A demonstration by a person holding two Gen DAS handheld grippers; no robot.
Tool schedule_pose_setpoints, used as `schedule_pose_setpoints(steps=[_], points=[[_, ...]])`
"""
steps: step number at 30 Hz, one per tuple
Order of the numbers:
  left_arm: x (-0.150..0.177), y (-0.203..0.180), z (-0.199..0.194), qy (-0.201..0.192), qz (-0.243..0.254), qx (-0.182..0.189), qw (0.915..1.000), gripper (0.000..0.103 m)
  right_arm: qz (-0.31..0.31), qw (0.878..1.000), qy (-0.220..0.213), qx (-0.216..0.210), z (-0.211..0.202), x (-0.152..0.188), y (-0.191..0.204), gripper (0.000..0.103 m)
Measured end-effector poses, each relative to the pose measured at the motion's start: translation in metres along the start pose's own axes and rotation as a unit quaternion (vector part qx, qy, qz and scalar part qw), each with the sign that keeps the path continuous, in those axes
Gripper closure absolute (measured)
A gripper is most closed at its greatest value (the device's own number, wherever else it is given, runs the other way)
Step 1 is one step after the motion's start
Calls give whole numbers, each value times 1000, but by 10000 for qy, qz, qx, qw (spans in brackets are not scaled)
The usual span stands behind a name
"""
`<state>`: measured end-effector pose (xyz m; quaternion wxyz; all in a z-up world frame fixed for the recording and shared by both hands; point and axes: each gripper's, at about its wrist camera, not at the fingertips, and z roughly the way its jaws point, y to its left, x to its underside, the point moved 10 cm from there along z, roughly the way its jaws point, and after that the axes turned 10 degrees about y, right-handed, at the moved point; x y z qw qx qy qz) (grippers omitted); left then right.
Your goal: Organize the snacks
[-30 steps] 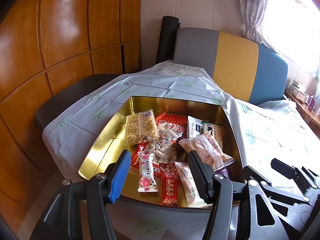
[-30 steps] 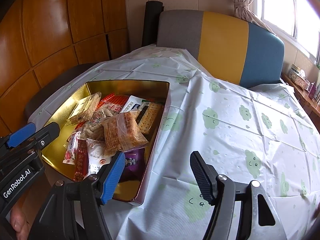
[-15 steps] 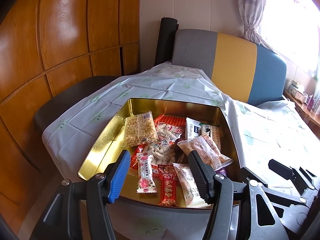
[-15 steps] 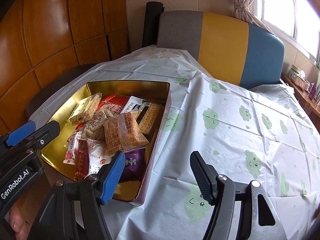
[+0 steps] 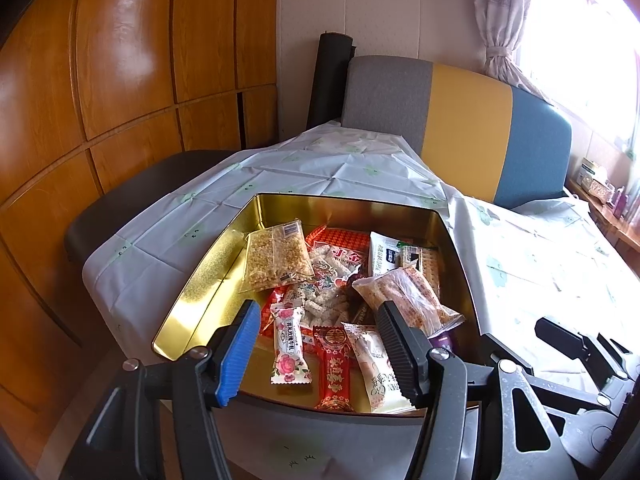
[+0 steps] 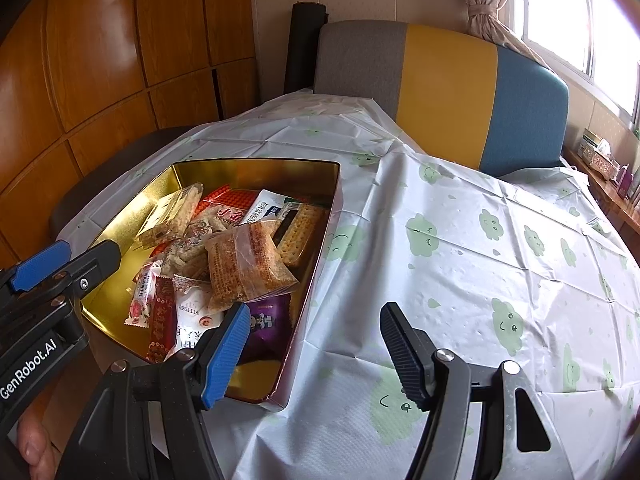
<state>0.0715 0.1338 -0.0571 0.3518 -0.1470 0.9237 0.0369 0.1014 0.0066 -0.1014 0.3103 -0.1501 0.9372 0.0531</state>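
An open gold tin [image 5: 192,292] sits on the table with several wrapped snacks piled in it. Among them are a clear packet of yellow puffed grains [image 5: 276,258], a clear bag of orange-brown crackers [image 5: 404,296] [image 6: 244,264], a rose-print bar [image 5: 289,344], a red wrapper [image 5: 334,368] and a purple packet [image 6: 268,320]. My left gripper [image 5: 316,306] hovers open over the tin's near edge, holding nothing. My right gripper [image 6: 314,310] is open too, above the tin's right near corner and the cloth, with nothing between its fingers.
A white tablecloth with green clouds [image 6: 460,260] covers the table right of the tin. A grey, yellow and blue seat back [image 6: 448,92] stands behind it, a dark chair [image 5: 132,196] at the left, and wood panelling [image 5: 120,80] beyond. A thumb [image 6: 34,448] shows at the lower left.
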Motion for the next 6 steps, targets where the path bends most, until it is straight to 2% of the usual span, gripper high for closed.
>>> schedule_pose_setpoints(steps=[6], points=[[0, -2, 1, -53, 37, 25, 10000, 41, 27, 10000, 29, -7, 3, 2, -2, 34]])
